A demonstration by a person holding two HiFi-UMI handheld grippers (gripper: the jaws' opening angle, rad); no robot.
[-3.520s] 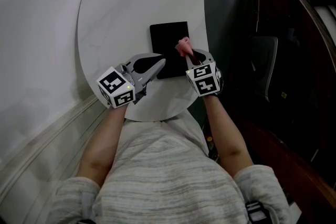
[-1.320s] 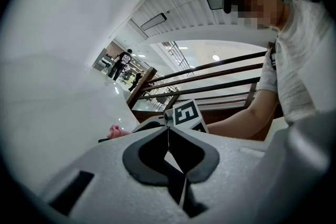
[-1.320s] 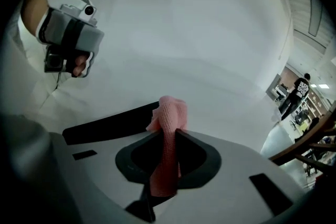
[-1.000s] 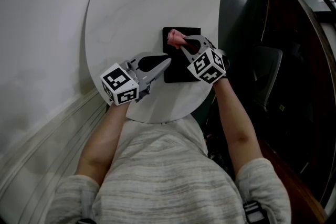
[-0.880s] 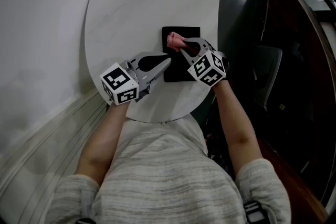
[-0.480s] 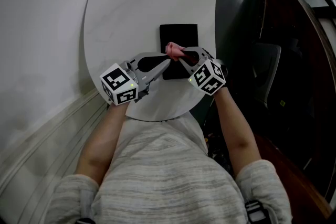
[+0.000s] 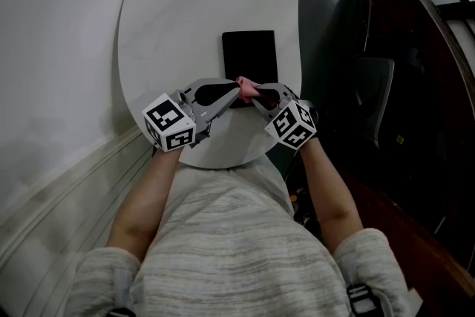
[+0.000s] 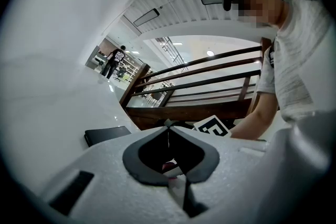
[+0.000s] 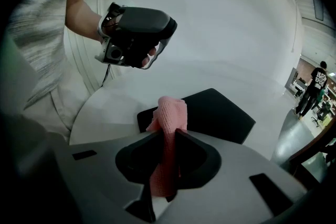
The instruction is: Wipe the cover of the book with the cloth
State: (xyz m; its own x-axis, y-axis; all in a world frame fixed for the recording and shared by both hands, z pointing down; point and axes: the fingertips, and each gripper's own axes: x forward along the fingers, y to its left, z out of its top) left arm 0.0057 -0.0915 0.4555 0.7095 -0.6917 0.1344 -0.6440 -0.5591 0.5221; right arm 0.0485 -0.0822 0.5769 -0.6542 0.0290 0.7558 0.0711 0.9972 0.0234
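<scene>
Item one, book (image 7: 249, 56): black, shut, lying flat on the round white desk (image 7: 185, 18), right of the desk's middle, its long side running away from you. The cover faces up because that is the face to be wiped. Item two, cloth (image 9: 170, 107): pink, knitted in look, bunched into a narrow wad. A short tuft stands past the jaw tips and a tail hangs back through the opening behind them. Held that way, the tuft serves as the wiping pad and keeps the hard jaws off the cover. Item three, right gripper (image 9: 168, 135): jaws clamped tight on the cloth, nose pointed at the near end of the book. In the head view the tuft sits over the book's near edge, but whether it presses the cover or hangs just above cannot be told. Item four, left gripper (image 8: 168, 126): jaws closed together with nothing clamped at the tips; a pink fleck low in the opening behind them is too small to name. Its tips rest just beside the cloth at the book's near left corner, probably to brace the book against sliding, though contact is not shown. Judgement: the far part of the cover lies bare, so you appear to be at the near end of a stroke. The slick desk may let the book skate if you press without bracing it.
</scene>
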